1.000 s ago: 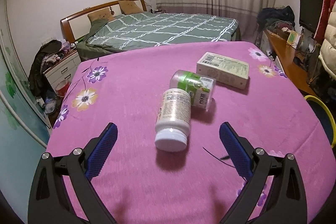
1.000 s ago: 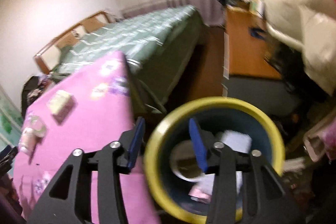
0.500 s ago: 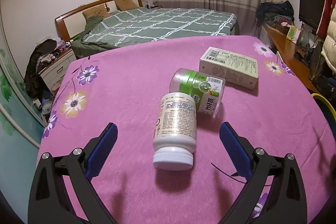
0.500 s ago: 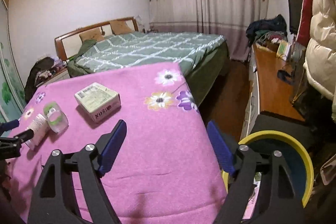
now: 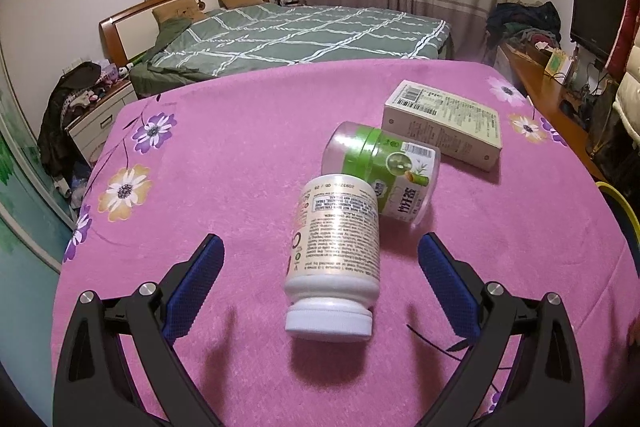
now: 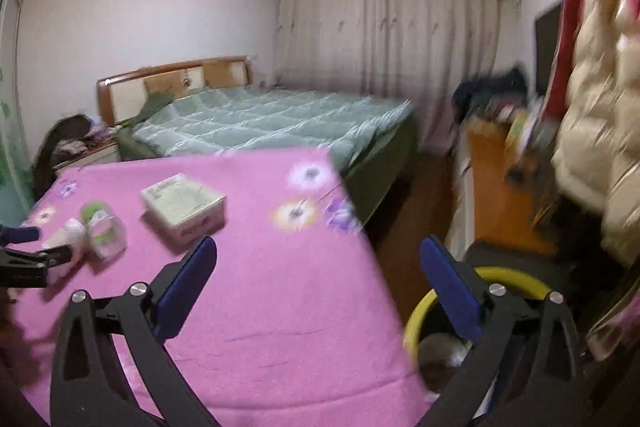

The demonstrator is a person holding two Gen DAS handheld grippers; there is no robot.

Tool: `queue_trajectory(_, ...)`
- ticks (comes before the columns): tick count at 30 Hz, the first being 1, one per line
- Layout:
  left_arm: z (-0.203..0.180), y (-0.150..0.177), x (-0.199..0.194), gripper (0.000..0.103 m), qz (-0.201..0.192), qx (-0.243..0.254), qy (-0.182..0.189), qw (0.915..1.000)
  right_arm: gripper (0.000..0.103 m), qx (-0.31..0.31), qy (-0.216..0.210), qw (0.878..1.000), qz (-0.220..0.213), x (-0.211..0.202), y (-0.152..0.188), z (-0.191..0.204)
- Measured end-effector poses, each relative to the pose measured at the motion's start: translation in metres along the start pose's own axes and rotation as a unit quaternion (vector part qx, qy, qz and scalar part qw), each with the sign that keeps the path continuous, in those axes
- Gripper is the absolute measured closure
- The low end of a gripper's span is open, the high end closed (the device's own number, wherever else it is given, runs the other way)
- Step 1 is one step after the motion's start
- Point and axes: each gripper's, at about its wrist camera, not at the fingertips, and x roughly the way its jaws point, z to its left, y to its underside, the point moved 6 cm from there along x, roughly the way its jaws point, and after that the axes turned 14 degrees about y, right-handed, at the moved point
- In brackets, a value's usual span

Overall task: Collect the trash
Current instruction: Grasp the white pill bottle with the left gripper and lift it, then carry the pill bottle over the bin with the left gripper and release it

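Observation:
A white pill bottle (image 5: 336,259) lies on its side on the pink flowered tablecloth (image 5: 240,147), cap toward me. A green-labelled clear jar (image 5: 384,175) lies touching its far end, and a flat cardboard box (image 5: 444,123) lies behind that. My left gripper (image 5: 320,263) is open, its blue pads on either side of the white bottle without touching it. My right gripper (image 6: 318,263) is open and empty above the table's right edge. In the right wrist view the bottle (image 6: 68,233), jar (image 6: 102,227) and box (image 6: 184,205) lie at the left. The yellow-rimmed bin (image 6: 424,315) stands on the floor at lower right.
A green-quilted bed (image 5: 304,35) stands beyond the table. A nightstand with clothes (image 5: 92,107) is at the left. A wooden desk (image 6: 496,195) and a hanging white puffy coat (image 6: 592,115) are at the right. The bin's rim (image 5: 620,207) shows at the left view's right edge.
My left gripper has moved closer, so the white bottle now lies between its pads. My right gripper has swung up from over the bin toward the table and opened wider.

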Motion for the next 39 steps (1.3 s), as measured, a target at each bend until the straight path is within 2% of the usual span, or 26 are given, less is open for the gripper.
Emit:
queue_trajectory(3, 0.001, -0.002, 0.004, 0.008, 0.006, -0.001, 0.002, 1.0, 0.006, 0.014, 0.006, 1.0, -0.012, -0.006, -0.001, -0.006)
queue_trajectory(12, 0.003, -0.009, 0.02, 0.018, 0.023, -0.001, 0.002, 0.9997, 0.006, -0.011, 0.008, 0.999, -0.04, -0.017, -0.003, 0.004)
queue_trajectory(17, 0.003, -0.008, 0.031, 0.03, 0.041, -0.006, 0.011, 0.9991, 0.006, 0.007, -0.024, 0.999, -0.043, -0.021, -0.006, -0.001)
queue_trajectory(21, 0.001, -0.009, 0.03, 0.043, 0.039, -0.004, 0.014, 0.9991, 0.006, 0.025, -0.015, 0.997, -0.076, -0.033, -0.014, -0.013)
queue_trajectory(23, -0.002, -0.01, 0.027, 0.053, 0.037, -0.001, 0.014, 0.9992, 0.006, 0.025, -0.003, 0.997, -0.079, -0.034, -0.017, -0.02)
queue_trajectory(24, -0.003, -0.011, 0.023, 0.055, 0.035, 0.001, 0.013, 0.9993, 0.006, 0.019, 0.007, 0.997, -0.076, -0.034, -0.019, -0.024)
queue_trajectory(26, -0.008, -0.012, 0.014, 0.056, 0.028, 0.006, 0.01, 0.9995, 0.006, 0.015, 0.016, 0.997, -0.074, -0.033, -0.02, -0.028)
queue_trajectory(31, -0.027, -0.012, -0.008, 0.056, 0.02, 0.028, 0.012, 0.9993, 0.006, 0.005, 0.045, 0.993, -0.107, -0.049, -0.034, -0.066)
queue_trajectory(39, -0.066, -0.005, -0.028, 0.056, 0.013, 0.047, 0.037, 0.9981, 0.006, 0.027, 0.038, 0.995, -0.085, -0.057, -0.036, -0.112)
